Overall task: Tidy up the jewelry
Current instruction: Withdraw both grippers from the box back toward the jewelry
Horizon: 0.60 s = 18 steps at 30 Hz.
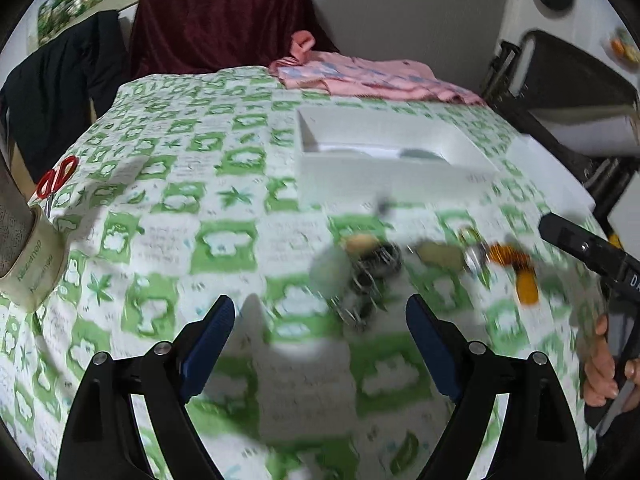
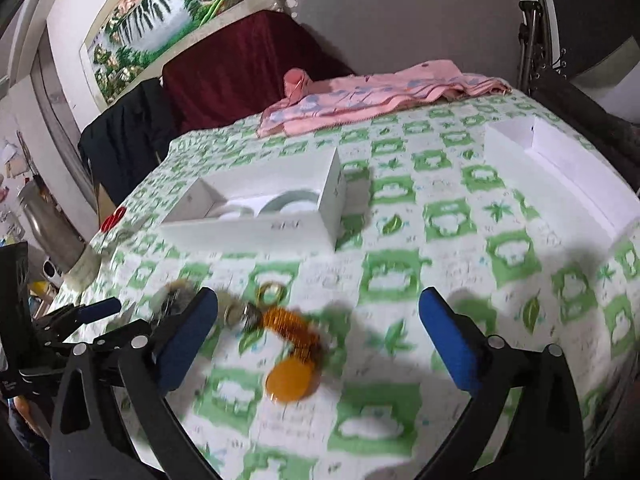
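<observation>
Both my grippers hang wide open and empty over the cloth [image 2: 400, 280]: left gripper [image 1: 320, 334], right gripper [image 2: 318, 326]. The jewelry [image 2: 280, 332] lies loose in front of the open box [image 2: 256, 216], a pale ring already inside. I should settle, then close squarely on one piece; blur hides detail.
</observation>
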{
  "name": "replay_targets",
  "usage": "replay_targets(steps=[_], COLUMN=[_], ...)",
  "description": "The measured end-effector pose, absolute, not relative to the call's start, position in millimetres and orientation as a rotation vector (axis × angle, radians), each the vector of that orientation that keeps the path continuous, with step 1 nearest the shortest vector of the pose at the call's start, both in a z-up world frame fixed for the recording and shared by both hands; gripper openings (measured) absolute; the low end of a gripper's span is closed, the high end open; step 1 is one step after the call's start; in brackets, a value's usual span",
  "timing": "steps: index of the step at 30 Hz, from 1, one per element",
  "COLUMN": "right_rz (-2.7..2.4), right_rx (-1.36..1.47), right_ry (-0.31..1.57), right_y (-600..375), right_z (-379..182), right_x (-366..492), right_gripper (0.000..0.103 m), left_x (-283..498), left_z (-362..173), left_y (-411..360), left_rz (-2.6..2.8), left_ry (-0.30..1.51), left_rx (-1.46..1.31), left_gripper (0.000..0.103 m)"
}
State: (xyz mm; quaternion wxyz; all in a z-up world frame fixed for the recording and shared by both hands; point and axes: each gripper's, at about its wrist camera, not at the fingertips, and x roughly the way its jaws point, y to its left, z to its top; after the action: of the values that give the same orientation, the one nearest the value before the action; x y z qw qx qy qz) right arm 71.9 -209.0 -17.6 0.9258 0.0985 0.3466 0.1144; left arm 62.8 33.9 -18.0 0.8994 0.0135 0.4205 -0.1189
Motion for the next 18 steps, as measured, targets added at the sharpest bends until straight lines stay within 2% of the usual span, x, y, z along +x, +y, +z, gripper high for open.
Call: replay_targets(steps=[16,18], right_rz=[0.244,0.25], right_rx=[0.208,0.205], right_ry=[0.749,0.752], right_y=[-205.9,-205.1], right_z=[-25.8,-26.1], right_x=[48.1,47.4], right_gripper=[0.096,0.096], left_x=[64.3,64.6], left_z=[-28.1,-29.0], left_y=[38.2,37.6], left_rz=[-0.196,-0.166], left_ry=[0.923,0.927], left_rx=[0.026,0.047], left_gripper=[0.089,0.091])
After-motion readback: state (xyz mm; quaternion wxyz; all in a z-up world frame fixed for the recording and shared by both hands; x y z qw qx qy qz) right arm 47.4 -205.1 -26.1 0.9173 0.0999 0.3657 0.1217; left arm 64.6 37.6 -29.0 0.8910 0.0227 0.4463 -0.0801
